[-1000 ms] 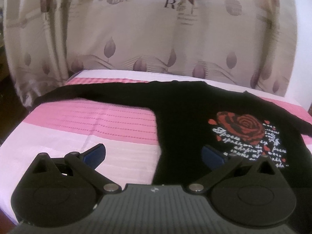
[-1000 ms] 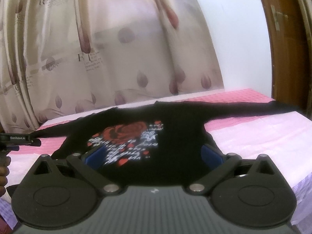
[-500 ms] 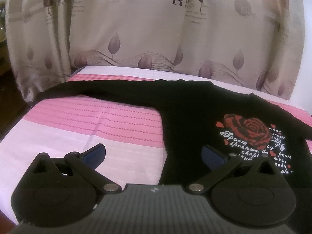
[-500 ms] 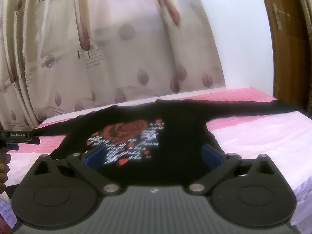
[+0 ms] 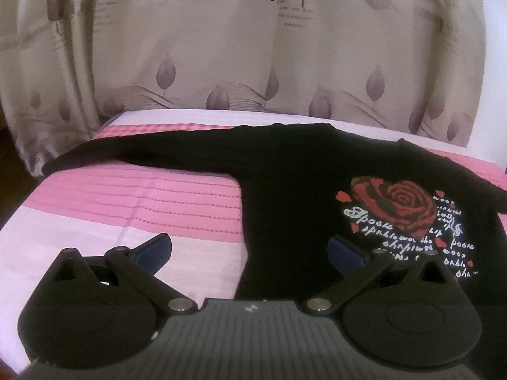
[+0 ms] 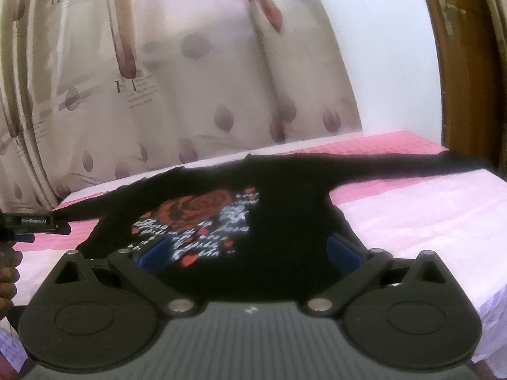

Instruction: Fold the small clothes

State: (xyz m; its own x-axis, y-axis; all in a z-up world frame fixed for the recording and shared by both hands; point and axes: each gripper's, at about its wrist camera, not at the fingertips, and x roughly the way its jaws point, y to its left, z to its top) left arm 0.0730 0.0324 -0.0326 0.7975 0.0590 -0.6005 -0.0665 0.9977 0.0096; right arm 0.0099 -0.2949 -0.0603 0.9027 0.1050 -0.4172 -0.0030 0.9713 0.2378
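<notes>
A black long-sleeved top (image 5: 301,183) with a red rose print (image 5: 396,209) lies flat on the bed, both sleeves spread out sideways. My left gripper (image 5: 250,248) is open above the top's lower left edge, nothing between its blue pads (image 5: 152,248). In the right wrist view the same top (image 6: 285,196) fills the middle, its right sleeve (image 6: 396,164) stretching toward the bed's far right corner. My right gripper (image 6: 250,250) is open over the hem, holding nothing. The left gripper's body (image 6: 31,221) and a hand (image 6: 8,272) show at the left edge.
The bed has a pink and white striped cover (image 5: 142,199). Beige curtains with leaf prints (image 5: 221,47) hang close behind it. A white wall (image 6: 380,47) and a brown wooden door (image 6: 469,63) stand at the right. The bed's left edge (image 5: 19,215) drops off.
Both views have tilted slightly, and the top sits a little lower in them. The left view has shifted so the rose print lies further right. Both grippers stayed open.
</notes>
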